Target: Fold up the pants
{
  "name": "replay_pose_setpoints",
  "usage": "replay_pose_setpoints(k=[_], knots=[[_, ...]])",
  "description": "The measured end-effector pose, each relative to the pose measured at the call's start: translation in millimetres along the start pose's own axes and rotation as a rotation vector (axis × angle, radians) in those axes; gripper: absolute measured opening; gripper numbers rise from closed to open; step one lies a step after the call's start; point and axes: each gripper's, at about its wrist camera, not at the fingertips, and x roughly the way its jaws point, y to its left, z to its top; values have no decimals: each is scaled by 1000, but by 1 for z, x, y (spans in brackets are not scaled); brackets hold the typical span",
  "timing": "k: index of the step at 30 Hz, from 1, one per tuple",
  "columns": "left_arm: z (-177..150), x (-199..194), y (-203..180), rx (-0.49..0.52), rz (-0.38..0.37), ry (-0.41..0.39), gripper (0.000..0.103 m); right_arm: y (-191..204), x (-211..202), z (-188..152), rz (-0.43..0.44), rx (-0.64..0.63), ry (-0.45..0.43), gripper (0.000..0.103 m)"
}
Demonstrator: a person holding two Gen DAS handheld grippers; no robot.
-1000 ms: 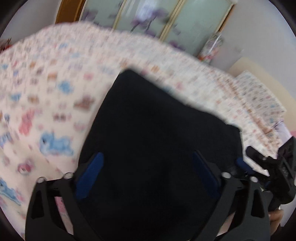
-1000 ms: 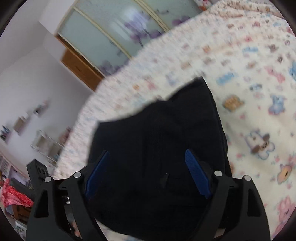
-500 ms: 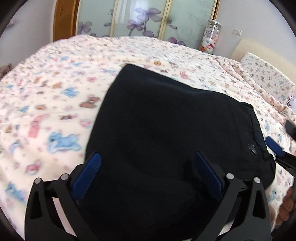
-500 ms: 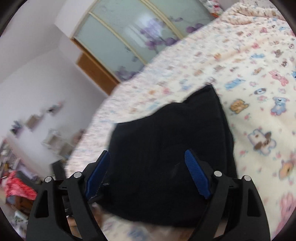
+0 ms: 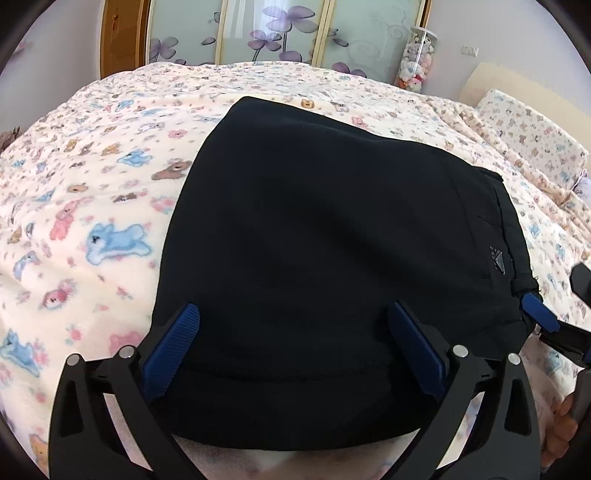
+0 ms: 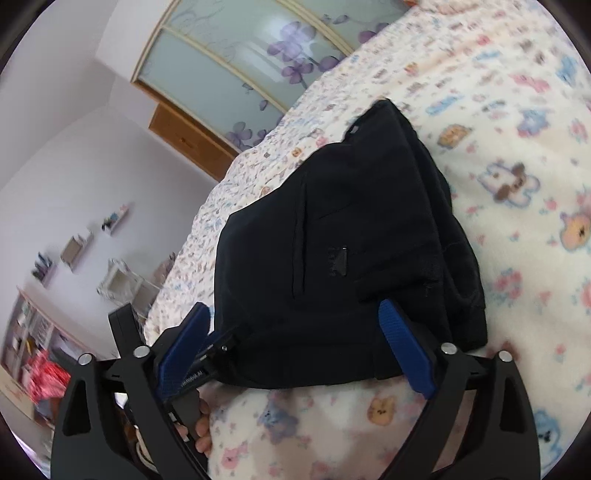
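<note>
The black pants (image 5: 332, 236) lie folded into a compact stack on the bed, with a small logo near their right edge. They also show in the right wrist view (image 6: 343, 251). My left gripper (image 5: 295, 347) is open, its blue pads over the near edge of the stack, holding nothing. My right gripper (image 6: 295, 347) is open and empty at the stack's right end. It also shows at the right edge of the left wrist view (image 5: 546, 321). The left gripper shows at the lower left of the right wrist view (image 6: 207, 365).
The bedspread (image 5: 92, 206) is cream with cartoon animals. A pillow (image 5: 532, 136) lies at the far right by the headboard. Sliding wardrobe doors with purple flowers (image 5: 277, 33) stand behind the bed. Shelves and clutter (image 6: 40, 332) line the wall off the bed's side.
Both grippers have drawn back from the folded pants, and the views have steadied. The pants lie still on the bed.
</note>
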Motion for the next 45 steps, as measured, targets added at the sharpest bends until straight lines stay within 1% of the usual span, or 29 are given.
replay_pose_setpoints(k=[3,5,6,7,9,12,16,18,19,21,23,25,28,31,35,40,45], knots=[[0,-3,0,1,0,-2,101,9,-10,-3,-21,8,-18,100],[-3,-14,-1,2,6,-10,101,23,-25,-8,-75,-13,-40,100],[-5,-21,-1,7,7,-24,101,35,-33,-12,-118,-59,-55,101],[-9,-29,-1,10,13,-49,101,43,-39,-16,-144,-97,-67,101],[-20,-51,-3,18,35,-105,101,61,-50,-28,-223,-173,-94,102],[-38,-74,-6,30,71,-135,101,85,-62,-52,-362,-287,-147,102],[-65,-95,-5,11,108,-154,101,100,-67,-77,-442,-374,-207,102],[-79,-104,0,-22,105,-162,101,105,-65,-90,-473,-423,-230,102],[-82,-105,5,-37,97,-160,101,107,-62,-94,-489,-441,-237,102],[-93,-110,11,-78,80,-149,101,109,-62,-103,-508,-470,-237,102],[-103,-114,12,-92,72,-147,101,111,-59,-111,-524,-478,-227,102],[-110,-117,11,-84,86,-164,101,111,-60,-119,-545,-486,-233,102],[-117,-124,9,-78,114,-184,101,115,-61,-133,-582,-538,-262,102],[-118,-130,4,-60,126,-218,101,120,-63,-136,-601,-557,-301,102],[-118,-128,-3,-29,160,-209,101,118,-64,-135,-612,-544,-308,102],[-118,-126,-8,-3,149,-203,101,111,-63,-132,-607,-502,-298,102],[-118,-124,-8,1,142,-191,101,107,-62,-130,-613,-483,-292,102]])
